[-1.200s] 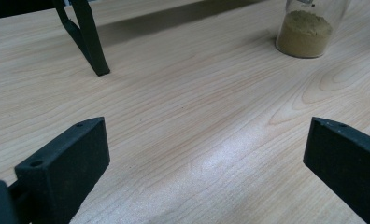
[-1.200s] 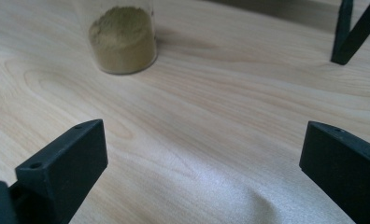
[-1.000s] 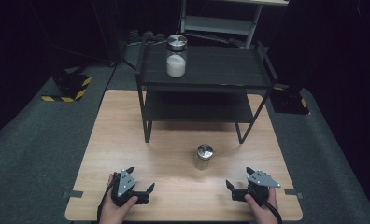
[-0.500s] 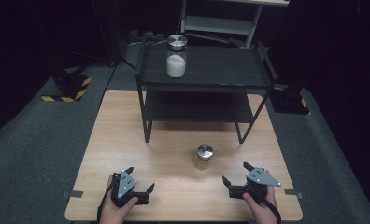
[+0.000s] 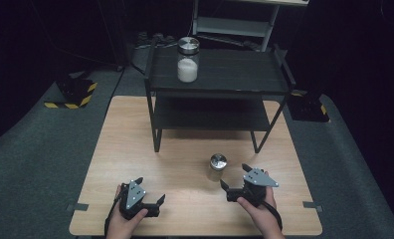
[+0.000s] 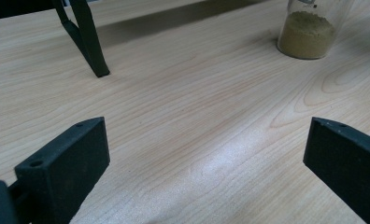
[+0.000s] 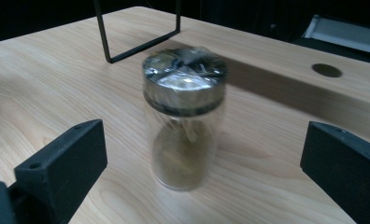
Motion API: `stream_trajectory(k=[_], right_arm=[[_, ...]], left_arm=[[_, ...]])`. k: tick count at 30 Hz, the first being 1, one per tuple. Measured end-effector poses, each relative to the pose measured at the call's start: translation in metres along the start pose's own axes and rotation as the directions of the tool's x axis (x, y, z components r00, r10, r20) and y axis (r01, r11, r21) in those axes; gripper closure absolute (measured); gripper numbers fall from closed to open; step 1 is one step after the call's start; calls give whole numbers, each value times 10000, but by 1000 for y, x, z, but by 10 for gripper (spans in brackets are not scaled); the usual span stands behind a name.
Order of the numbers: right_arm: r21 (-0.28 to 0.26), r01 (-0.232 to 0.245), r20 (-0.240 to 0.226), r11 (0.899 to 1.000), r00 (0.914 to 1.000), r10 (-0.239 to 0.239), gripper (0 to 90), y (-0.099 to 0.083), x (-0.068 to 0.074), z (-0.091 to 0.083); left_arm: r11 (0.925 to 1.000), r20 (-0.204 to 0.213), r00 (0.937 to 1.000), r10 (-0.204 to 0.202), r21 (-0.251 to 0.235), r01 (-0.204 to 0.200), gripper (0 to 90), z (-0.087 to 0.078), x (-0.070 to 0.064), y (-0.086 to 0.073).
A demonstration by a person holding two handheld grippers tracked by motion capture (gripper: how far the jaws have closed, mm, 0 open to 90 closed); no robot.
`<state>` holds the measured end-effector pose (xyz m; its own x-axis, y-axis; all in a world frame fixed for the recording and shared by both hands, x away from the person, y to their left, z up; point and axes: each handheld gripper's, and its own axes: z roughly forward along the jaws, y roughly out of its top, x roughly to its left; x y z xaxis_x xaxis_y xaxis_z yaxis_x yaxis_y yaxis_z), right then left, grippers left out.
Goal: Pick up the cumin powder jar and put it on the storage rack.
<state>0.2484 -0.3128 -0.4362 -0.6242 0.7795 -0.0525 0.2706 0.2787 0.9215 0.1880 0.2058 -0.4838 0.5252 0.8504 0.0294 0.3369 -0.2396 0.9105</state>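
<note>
Two jars total: one small jar (image 5: 218,167) of tan powder with a metal lid standing upright on the worktop (image 5: 135,149) just in front of the rack, one bigger jar (image 5: 188,59) of white powder on the top shelf of the one black two-tier rack (image 5: 235,74). Right tongs (image 5: 233,182) spread wide, near the small jar and pointed at it, not touching. Left tongs (image 5: 150,195) also spread, empty, near the front edge, well apart from the small jar.

I hold my left gripper (image 5: 147,195) low, jaws spread wide; my right gripper (image 5: 233,180) sits farther forward, jaws equally wide.
</note>
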Motion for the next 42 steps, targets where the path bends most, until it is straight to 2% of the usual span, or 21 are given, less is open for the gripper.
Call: stream_trajectory(k=[8,11,14,18,21,23,29,32,35,42], right_arm=[[-232,-72,16,9997,10000,73,6,3,7,24],[-276,-98,-60,9996,9999,96,6,5,8,31],[-337,-193,-38,9992,9998,192,6,7,9,36],[-382,-183,149,9991,9997,189,14,8,13,42],[-425,-213,262,9989,9994,224,54,7,15,44],[-534,-139,417,9985,9990,161,122,5,17,46],[-577,-369,376,9977,9985,391,209,1,15,51],[-732,-522,250,9960,9982,542,298,-5,13,53],[-949,-582,201,9938,9980,604,328,-10,14,53],[-1217,-390,356,9918,9984,436,341,-16,18,55]], left_arm=[[9998,-74,9999,-73,-162,72,7,-2,0,-3],[9996,-91,9998,-189,-220,186,7,-2,0,-4],[9998,-135,9998,-115,-141,113,7,-1,-1,-2],[9999,-127,9999,-91,-136,90,7,-1,-1,-2],[9998,-98,9999,-91,-182,90,7,-1,-1,-3],[9997,-102,9998,-170,-181,168,7,-1,-1,-3],[9998,-87,9999,-99,-155,98,7,-1,-1,-2],[9998,-55,9999,-120,-153,119,7,-1,-1,-3],[9996,-113,9998,-173,-223,170,7,-2,-2,-4],[9998,-98,9999,-25,-184,24,7,-2,-2,-3]])
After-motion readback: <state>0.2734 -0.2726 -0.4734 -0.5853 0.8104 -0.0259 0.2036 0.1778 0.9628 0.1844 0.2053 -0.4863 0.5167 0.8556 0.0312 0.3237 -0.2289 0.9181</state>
